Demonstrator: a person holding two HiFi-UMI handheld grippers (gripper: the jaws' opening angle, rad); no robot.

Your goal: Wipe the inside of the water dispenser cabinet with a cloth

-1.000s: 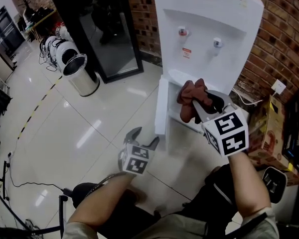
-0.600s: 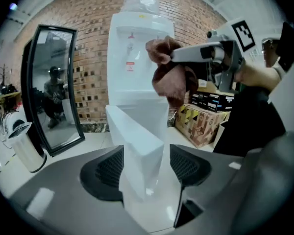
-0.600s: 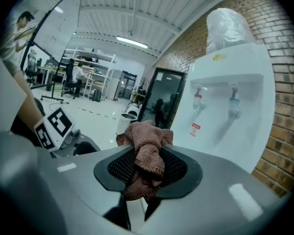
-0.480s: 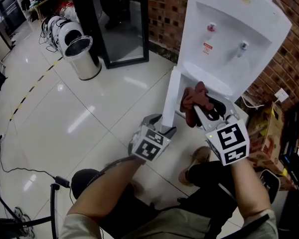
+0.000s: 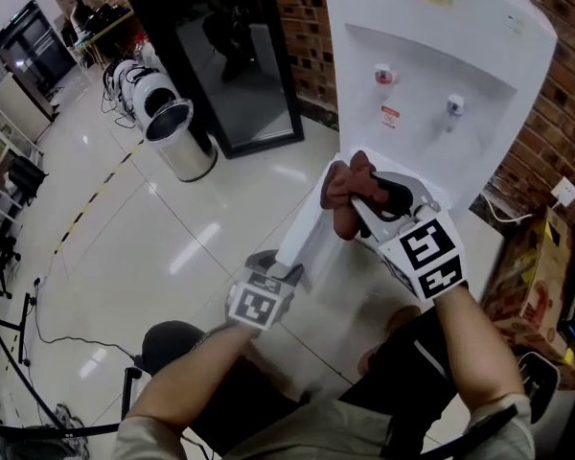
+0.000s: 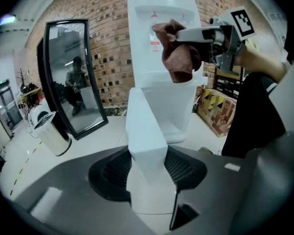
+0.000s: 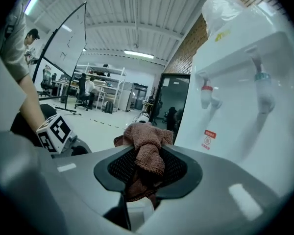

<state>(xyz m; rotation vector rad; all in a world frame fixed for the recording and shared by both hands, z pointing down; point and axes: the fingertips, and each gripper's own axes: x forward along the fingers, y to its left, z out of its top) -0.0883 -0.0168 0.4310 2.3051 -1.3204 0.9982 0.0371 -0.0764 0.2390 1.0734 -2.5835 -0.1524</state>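
- Brown terry cloth (image 7: 146,148) is soft, light and floppy. I judge it handles best bunched and pinched at its middle; it hangs just before the water dispenser (image 5: 431,84).
- My right gripper (image 7: 147,177) is clamped on that bunch, jaws partway closed.
- My left gripper (image 6: 148,173) has just been closing; the white cabinet door (image 6: 146,126) stands between its pads, which look pressed on its edge.

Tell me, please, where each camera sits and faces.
Head view: on the person's head, steeply down at the water dispenser; both forearms, left tongs, right tongs show.
Left gripper view: on the left tongs, which have just been closing on the cabinet door between them; right forearm shows.
Right gripper view: on the right tongs, shut on the cloth, facing the taps; left forearm shows.
Shared: water dispenser.
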